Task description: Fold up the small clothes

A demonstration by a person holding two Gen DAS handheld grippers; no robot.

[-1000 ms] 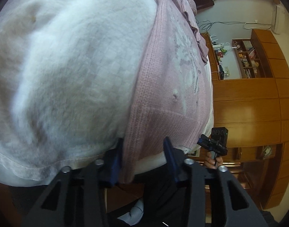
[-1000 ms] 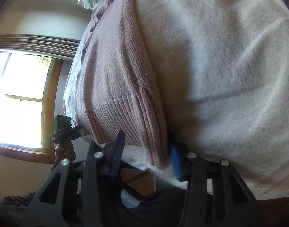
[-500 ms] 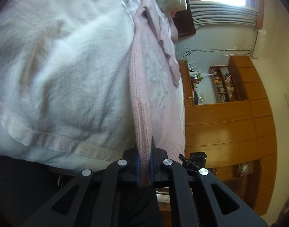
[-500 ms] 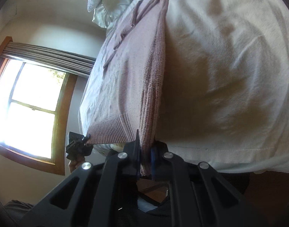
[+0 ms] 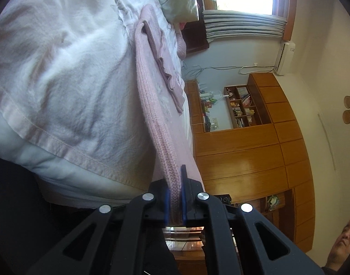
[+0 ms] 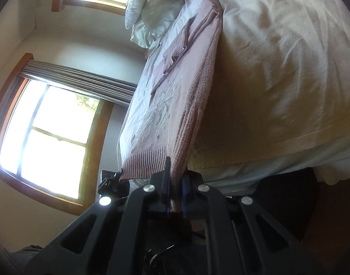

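Observation:
A pink knitted sweater [image 5: 152, 105] lies on the white bedspread [image 5: 60, 68], its sleeves folded across its front. My left gripper [image 5: 175, 202] is shut on one ribbed hem corner, lifted off the bed's near edge. In the right wrist view the same sweater [image 6: 188, 87] stretches away up the bed [image 6: 278, 57]. My right gripper [image 6: 176, 196] is shut on the other hem corner. The ribbed hem [image 6: 147, 162] hangs taut between the two grippers, and the left gripper's body [image 6: 110, 183] shows beyond its far end.
Pillows [image 6: 156, 16] lie at the head of the bed. Wooden cabinets with a bookshelf [image 5: 243, 137] fill the wall past the bed. A window with curtains [image 6: 48, 142] is on the other side. A person's face shows in the corner [image 5: 344, 238].
Both grippers went from open around the hem corners to shut on them. They have pulled back and lifted, so the sweater's edges now rise off the bedspread.

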